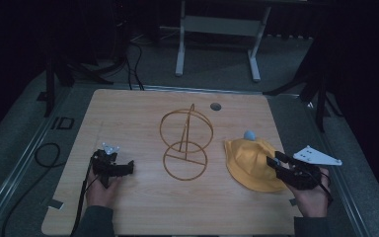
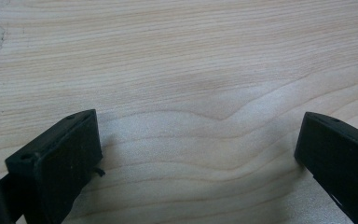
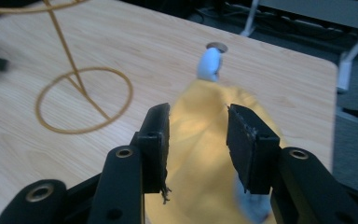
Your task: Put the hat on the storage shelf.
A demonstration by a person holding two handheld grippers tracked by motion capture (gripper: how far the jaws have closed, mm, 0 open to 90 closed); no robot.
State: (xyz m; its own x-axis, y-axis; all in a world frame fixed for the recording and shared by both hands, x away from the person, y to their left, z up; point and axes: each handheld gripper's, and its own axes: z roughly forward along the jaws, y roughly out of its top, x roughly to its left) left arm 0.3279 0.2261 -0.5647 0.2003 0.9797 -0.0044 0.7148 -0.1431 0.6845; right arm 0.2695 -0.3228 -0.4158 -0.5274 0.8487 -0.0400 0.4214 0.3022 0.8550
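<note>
A yellow hat (image 1: 251, 160) lies flattened on the right side of the wooden table (image 1: 128, 113), with a pale blue knob (image 1: 249, 135) at its far edge. My right gripper (image 1: 274, 160) is at the hat's near right brim. In the right gripper view its jaws (image 3: 198, 116) stand apart above the yellow hat (image 3: 200, 154), and the pads do not press the cloth. The blue knob (image 3: 210, 63) shows beyond them. A gold wire stand (image 1: 185, 145) rises at the table's middle. My left gripper (image 1: 128, 168) rests low at the left, open over bare wood (image 2: 198, 135).
A round grommet hole (image 1: 215, 106) sits near the table's far edge. The gold wire stand (image 3: 84, 98) has a ring base on the wood and a tilted ring on top. A white desk frame (image 1: 217, 29) stands on the floor behind. Cables lie on the floor at the left (image 1: 47, 153).
</note>
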